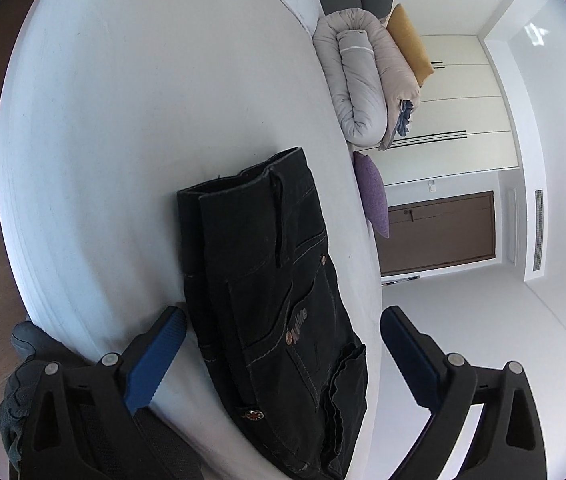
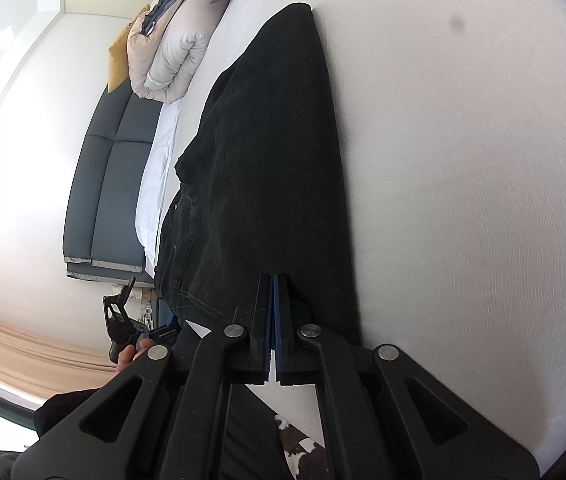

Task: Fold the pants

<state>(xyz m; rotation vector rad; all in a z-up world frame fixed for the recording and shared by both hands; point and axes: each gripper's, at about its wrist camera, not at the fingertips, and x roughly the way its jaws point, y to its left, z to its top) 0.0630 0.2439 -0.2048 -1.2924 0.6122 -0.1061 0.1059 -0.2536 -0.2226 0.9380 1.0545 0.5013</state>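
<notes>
Black folded pants (image 1: 267, 300) on white bed (image 1: 123, 120), left gripper (image 1: 283, 360) jaws wide apart, right gripper (image 2: 274, 292) jaws closed.

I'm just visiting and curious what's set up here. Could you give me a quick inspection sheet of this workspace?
Surface: white bed sheet, mostly bare.
Job's things: black jeans lying partly folded on the sheet.
Clutter: rolled duvet, purple cushion, yellow cushion at the bed's edge.
Grippers: left gripper open, jeans between its fingers but untouched; right gripper shut at the jeans' edge; a grip on the cloth cannot be told.
Cables: nothing seen.
Surroundings: dark headboard, brown door, white walls.
</notes>
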